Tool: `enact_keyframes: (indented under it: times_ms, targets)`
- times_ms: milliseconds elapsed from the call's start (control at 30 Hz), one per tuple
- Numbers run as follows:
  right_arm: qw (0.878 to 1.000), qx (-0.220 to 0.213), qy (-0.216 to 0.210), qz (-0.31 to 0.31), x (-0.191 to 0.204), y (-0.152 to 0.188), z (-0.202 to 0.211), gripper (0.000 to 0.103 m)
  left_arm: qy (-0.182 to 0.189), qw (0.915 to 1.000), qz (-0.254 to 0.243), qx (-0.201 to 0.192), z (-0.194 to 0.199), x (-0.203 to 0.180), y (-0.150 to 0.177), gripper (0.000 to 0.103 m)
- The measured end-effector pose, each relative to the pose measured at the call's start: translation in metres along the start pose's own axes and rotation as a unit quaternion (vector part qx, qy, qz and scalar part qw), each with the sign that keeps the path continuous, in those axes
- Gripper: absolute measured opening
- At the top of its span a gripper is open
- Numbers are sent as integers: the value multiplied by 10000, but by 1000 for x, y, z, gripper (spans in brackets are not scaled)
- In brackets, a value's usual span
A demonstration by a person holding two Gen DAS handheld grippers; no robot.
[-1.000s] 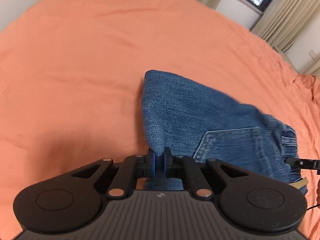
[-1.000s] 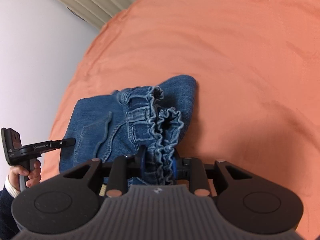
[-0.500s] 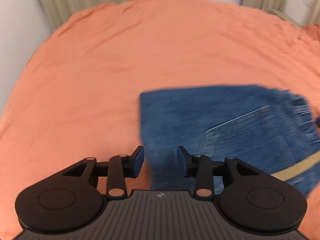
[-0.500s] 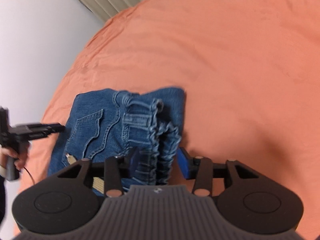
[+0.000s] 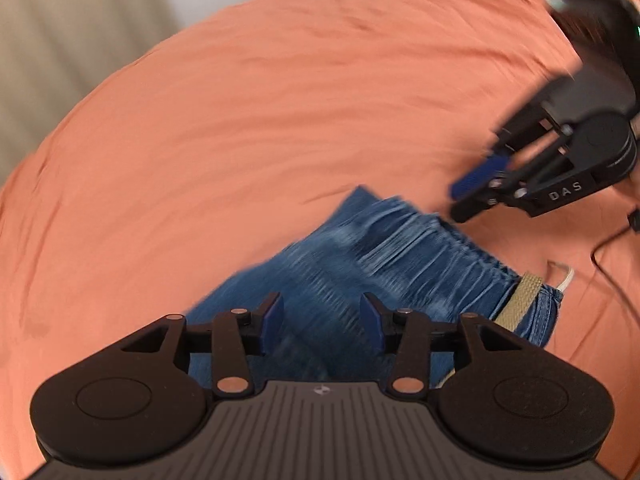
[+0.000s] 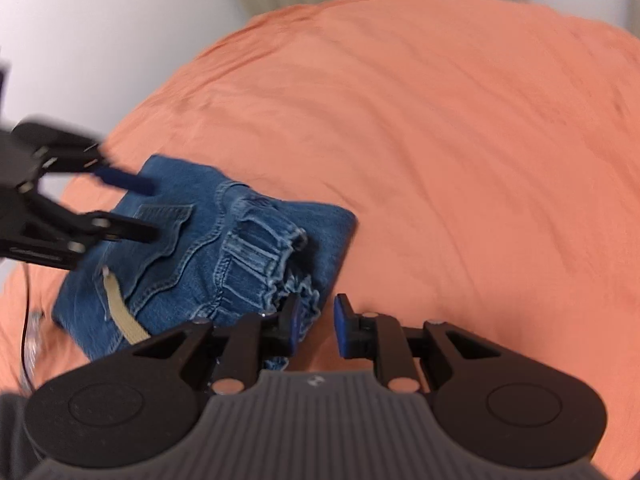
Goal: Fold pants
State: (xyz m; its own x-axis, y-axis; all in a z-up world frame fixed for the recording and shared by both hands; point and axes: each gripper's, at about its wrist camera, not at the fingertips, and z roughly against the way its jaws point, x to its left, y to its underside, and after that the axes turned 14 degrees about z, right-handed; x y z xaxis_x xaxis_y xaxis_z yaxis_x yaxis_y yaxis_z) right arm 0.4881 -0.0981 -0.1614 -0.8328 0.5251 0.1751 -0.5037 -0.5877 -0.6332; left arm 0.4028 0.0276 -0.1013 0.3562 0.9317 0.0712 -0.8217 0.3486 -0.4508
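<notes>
The blue denim pants [image 5: 384, 264] lie folded in a compact bundle on the orange bed sheet [image 5: 240, 120]; they also show in the right wrist view [image 6: 208, 240], with the ruffled waistband [image 6: 264, 264] and a tan strap [image 6: 124, 312] showing. My left gripper [image 5: 322, 322] is open and empty, just above the bundle's near edge. My right gripper [image 6: 316, 322] is open and empty, at the waistband's right corner. Each gripper shows in the other's view, the right one [image 5: 480, 188] and the left one [image 6: 136, 208], both open.
The orange sheet [image 6: 460, 140] spreads wide around the pants. Beige curtains [image 5: 72, 40] and a white wall [image 6: 100, 40] stand behind the bed. A thin black cable [image 5: 608, 264] lies on the sheet at the right.
Both grippers were shut on the pants a second ago, opened and let go. Both have since pulled back and swung, and the folded pants rest on the sheet.
</notes>
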Motion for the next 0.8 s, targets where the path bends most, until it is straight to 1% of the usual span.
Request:
enact_keyframes:
  times_ms: [100,200,233,267,300,367,433,467,500,533,600,633,667,733,800]
  targets:
    - [9980,67,-58,624,2,-4,-7,16,146,9979,-616,169,-16,-18,-14,54]
    - [9921,232,-167,1224,6,-3,-18,16,215,9915,-1207,445,-33,-31,-26,61]
    - [9896,256,-190,1406,8,-2,-22,16,194,9893,-1342,536,-39,-34,-31,63]
    - [9873,250,-208,1557,9,-1,-24,19,198,9869,-1460,651,-44,-37,-35,67]
    - [9854,227,-253,1671,10,-1,-26,21,214,9840,-1598,762,-49,-40,-39,68]
    - [9834,162,-326,1777,8,-1,-31,21,248,9788,-1820,911,-58,-43,-44,73]
    - [9817,172,-407,1855,7,-1,-36,21,312,9767,-1841,1059,-67,-44,-48,73]
    - [9803,204,-460,1910,6,-1,-39,14,366,9769,-1781,1126,-71,-44,-51,67]
    - [9798,235,-470,1929,7,0,-41,6,469,9768,-1720,1189,-73,-41,-52,64]
    - [9795,222,-437,1954,7,2,-40,3,509,9772,-1674,1201,-74,-38,-53,61]
    - [9793,138,-433,1972,7,5,-38,0,466,9799,-1546,1169,-72,-35,-52,47]
    - [9790,104,-395,1997,8,6,-38,0,401,9820,-1488,1093,-68,-37,-50,35]
    - [9780,73,-359,2056,10,7,-37,0,361,9838,-1446,1000,-63,-37,-48,29]
    - [9733,-20,-237,2283,18,8,-31,0,469,9867,-1306,849,-46,-32,-42,25]
    - [9681,-146,-153,2497,23,6,-22,0,687,9877,-1226,687,-27,-23,-39,23]
